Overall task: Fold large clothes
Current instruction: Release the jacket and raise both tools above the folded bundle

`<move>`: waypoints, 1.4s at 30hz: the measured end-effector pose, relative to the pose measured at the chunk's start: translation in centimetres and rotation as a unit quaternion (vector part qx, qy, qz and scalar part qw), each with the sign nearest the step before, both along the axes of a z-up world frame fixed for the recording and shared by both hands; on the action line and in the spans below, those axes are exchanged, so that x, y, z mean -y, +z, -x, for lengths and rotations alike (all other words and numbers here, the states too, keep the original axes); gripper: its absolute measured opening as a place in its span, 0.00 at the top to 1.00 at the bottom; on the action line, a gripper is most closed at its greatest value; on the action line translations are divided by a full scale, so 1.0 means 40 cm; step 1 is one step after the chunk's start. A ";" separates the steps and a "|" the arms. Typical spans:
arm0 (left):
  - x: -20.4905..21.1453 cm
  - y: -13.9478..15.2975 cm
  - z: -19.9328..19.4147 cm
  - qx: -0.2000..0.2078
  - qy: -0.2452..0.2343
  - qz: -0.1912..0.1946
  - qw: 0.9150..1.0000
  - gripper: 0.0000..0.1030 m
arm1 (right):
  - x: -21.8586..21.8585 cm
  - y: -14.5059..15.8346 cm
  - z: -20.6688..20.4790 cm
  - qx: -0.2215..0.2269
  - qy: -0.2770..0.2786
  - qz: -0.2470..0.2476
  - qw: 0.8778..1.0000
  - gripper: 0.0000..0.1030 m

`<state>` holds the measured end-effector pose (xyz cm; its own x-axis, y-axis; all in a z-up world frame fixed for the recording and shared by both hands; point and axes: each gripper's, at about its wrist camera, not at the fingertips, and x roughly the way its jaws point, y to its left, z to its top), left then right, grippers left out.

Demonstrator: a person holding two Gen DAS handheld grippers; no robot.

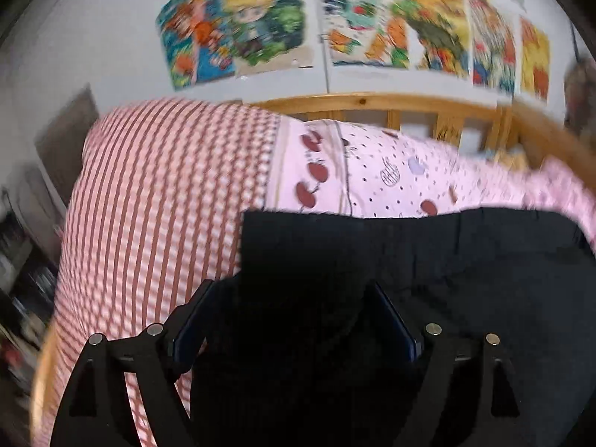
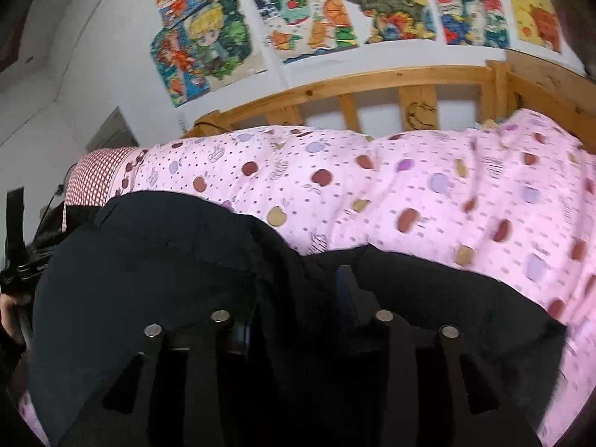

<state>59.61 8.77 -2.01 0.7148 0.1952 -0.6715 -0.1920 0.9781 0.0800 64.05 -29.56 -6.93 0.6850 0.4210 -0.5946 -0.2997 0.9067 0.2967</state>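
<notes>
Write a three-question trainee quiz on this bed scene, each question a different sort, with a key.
1. True or false: the black garment lies on a bare wooden floor.
2. Which pattern does the pink quilt carry? A) apples B) stars C) plain
3. Fill in: in the left wrist view, the left tongs sit at the garment's edge next to a red-and-white ____ cover.

Key: 1 false, it lies on the bedding, in front of the wooden bed rail. 2 A. 3 checked.
</notes>
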 end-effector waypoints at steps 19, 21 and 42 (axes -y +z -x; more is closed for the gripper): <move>0.183 0.078 0.248 0.072 -0.160 0.044 0.984 0.11 | 0.006 0.165 0.315 0.073 0.046 0.055 0.995 0.13; 0.223 0.066 0.266 0.063 -0.187 0.033 0.980 0.11 | -0.017 0.141 0.329 0.060 0.073 0.067 0.993 0.13; 0.198 -0.028 0.124 0.016 -0.144 0.058 0.988 0.00 | -0.066 0.037 0.171 -0.013 0.063 0.036 0.997 0.05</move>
